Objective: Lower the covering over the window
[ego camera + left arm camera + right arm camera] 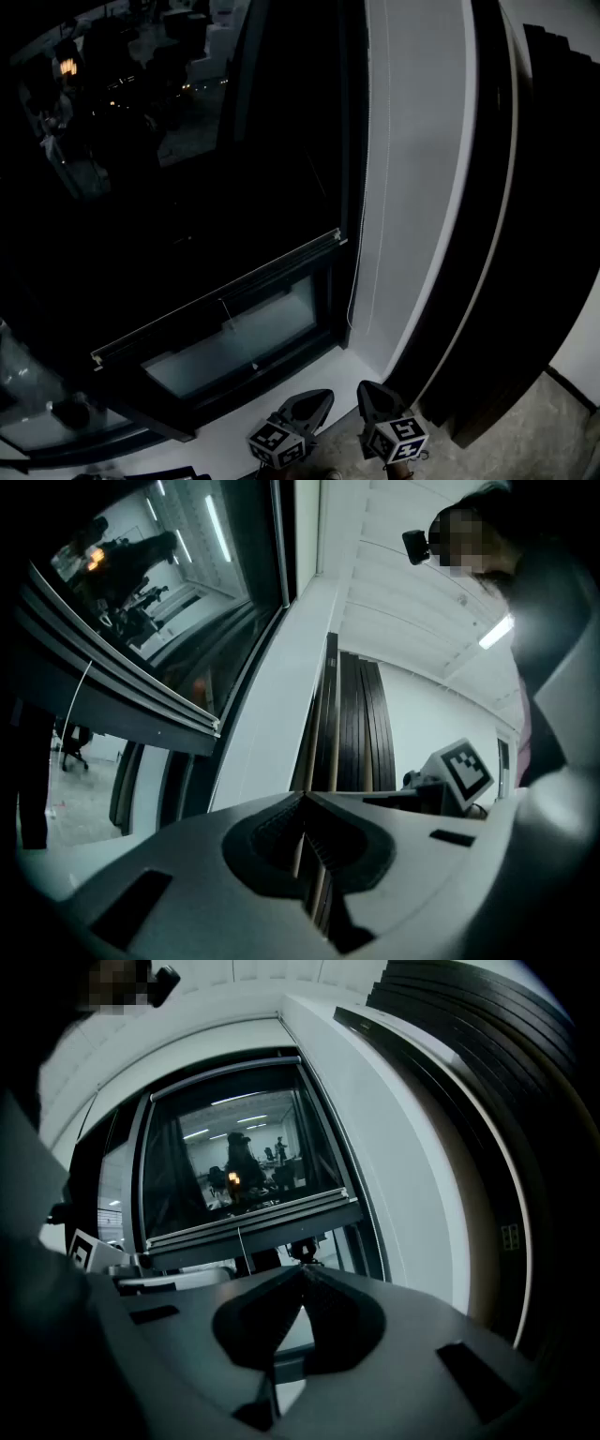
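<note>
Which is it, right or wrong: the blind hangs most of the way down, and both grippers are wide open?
Wrong on the grippers: the left gripper and right gripper are shut and empty, as each gripper view shows. The blind is indeed mostly down.

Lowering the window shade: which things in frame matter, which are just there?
Job: dark shade, its bottom rail, side cord, left gripper and right gripper (both shut, empty).
Just there: black slatted panels, white sill, floor.

Black blind (234,206), white wall (422,187), black slatted panel (553,169), black-and-white marker cube (406,439)
</note>
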A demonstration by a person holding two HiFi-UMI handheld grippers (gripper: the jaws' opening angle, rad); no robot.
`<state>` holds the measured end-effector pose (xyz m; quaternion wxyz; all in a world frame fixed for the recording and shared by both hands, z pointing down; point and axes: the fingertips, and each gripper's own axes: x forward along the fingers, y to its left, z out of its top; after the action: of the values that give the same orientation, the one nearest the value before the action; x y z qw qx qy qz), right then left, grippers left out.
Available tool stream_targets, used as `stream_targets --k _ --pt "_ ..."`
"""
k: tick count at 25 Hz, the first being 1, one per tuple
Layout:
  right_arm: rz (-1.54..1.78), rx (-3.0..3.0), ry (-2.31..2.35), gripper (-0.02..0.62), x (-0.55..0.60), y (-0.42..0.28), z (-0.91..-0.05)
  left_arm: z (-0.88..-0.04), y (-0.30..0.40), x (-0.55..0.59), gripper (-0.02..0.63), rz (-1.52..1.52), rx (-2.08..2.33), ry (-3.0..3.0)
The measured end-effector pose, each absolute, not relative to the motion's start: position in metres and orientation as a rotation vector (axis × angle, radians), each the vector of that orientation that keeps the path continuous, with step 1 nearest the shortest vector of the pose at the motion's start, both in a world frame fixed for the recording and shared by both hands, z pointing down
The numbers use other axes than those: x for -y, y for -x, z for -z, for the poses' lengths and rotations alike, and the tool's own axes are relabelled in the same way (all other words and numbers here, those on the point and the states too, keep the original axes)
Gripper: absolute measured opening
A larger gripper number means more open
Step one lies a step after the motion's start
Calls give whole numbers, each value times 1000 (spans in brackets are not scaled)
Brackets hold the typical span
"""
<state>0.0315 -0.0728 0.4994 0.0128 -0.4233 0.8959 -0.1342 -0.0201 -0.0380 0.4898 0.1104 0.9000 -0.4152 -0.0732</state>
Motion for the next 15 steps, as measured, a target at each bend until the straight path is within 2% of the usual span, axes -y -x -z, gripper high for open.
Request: stream_targets --k 7,15 --pt "431 -2791 1387 5 118 -56 -501 -491 10 76 2 190 1262 -2629" --pt "382 -2776 1342 6 166 -53 -472 -501 21 116 2 203 1280 -2602"
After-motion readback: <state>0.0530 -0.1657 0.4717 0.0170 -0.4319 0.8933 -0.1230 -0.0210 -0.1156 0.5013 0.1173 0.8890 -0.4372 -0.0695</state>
